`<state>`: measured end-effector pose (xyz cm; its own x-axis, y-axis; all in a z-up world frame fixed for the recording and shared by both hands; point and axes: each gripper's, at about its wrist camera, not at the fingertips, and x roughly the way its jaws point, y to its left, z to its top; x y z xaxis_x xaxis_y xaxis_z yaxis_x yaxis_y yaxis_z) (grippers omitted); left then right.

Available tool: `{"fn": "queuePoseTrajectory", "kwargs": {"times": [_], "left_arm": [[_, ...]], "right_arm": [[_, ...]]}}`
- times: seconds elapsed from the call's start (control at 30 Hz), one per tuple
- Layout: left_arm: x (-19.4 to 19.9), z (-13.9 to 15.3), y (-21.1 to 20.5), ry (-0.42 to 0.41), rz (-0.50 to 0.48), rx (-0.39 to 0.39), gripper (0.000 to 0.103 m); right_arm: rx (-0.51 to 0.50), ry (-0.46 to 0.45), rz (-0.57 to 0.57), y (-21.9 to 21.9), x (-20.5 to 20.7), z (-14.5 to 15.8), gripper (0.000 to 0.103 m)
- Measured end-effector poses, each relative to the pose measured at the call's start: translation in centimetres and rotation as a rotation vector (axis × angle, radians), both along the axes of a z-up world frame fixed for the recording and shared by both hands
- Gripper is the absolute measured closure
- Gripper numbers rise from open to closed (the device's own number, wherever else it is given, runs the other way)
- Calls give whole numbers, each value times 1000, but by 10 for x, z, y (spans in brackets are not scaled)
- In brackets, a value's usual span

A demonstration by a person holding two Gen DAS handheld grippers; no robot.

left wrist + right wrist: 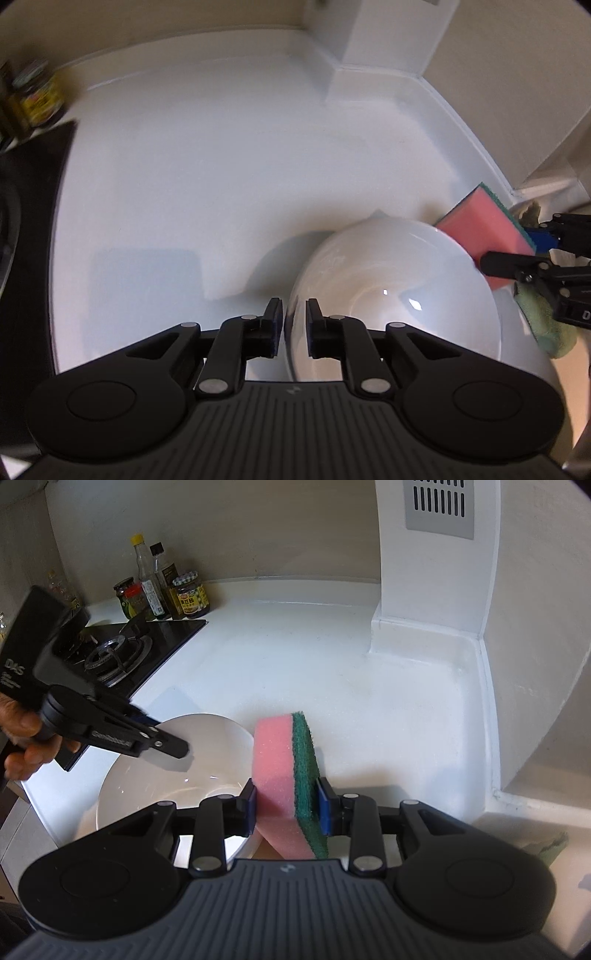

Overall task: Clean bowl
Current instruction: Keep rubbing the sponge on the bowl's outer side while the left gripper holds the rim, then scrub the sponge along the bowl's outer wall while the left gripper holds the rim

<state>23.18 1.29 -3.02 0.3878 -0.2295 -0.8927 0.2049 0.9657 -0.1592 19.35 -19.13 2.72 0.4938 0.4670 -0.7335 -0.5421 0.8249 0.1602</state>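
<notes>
A white bowl (399,291) is held tilted over the white counter; my left gripper (294,314) is shut on its near rim, one finger inside and one outside. The bowl also shows in the right wrist view (147,782), with the left gripper (173,747) clamped on its far rim. My right gripper (286,799) is shut on a pink sponge with a green scouring side (280,775), held upright just right of the bowl. In the left wrist view the sponge (480,232) touches the bowl's right rim, with the right gripper (517,254) behind it.
A black gas hob (118,653) lies at the left with sauce jars and bottles (162,590) behind it. A white boxed column (432,590) stands at the back right. A green cloth (546,321) lies at the right edge. The white counter (332,672) stretches beyond the bowl.
</notes>
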Motion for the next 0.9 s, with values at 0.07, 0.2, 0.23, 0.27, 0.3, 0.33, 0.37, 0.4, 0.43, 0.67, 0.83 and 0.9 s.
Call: {"fn": "queuePoseTrajectory", "kwargs": {"times": [0.07, 0.2, 0.23, 0.27, 0.3, 0.33, 0.37, 0.4, 0.43, 0.67, 0.83, 0.9], "left_arm": [[-9, 1, 0, 1, 28, 15, 90], [-16, -3, -8, 7, 28, 56, 91], [-17, -5, -12, 7, 20, 69, 94], [-17, -7, -16, 6, 8, 86, 94], [-17, -8, -18, 0, 2, 104, 94], [-19, -7, -16, -7, -6, 120, 95], [-20, -7, -18, -14, -16, 129, 95], [-20, -7, -19, -19, -27, 131, 95], [-21, -6, -19, -25, -39, 132, 96], [-11, -9, -31, -91, -221, 204, 92], [0, -10, -34, -103, -280, 235, 90], [5, -10, -35, -108, -294, 250, 89]], "right_arm": [[0, -1, -13, 1, 0, 0, 75], [8, -8, -39, 1, -4, -1, 75], [11, -11, -46, 0, -5, -1, 75], [14, -14, -52, 0, -7, -1, 75], [26, -13, -62, -3, -9, -2, 75], [39, -10, -69, -6, -12, -2, 75], [51, -6, -76, -10, -14, -2, 75], [60, 0, -80, -12, -15, -2, 75], [66, 5, -83, -14, -16, -2, 75], [-2, 11, 24, -19, -6, 3, 75], [-70, -19, 138, -5, 16, 7, 75], [-73, -22, 158, -1, 26, 8, 75]]}}
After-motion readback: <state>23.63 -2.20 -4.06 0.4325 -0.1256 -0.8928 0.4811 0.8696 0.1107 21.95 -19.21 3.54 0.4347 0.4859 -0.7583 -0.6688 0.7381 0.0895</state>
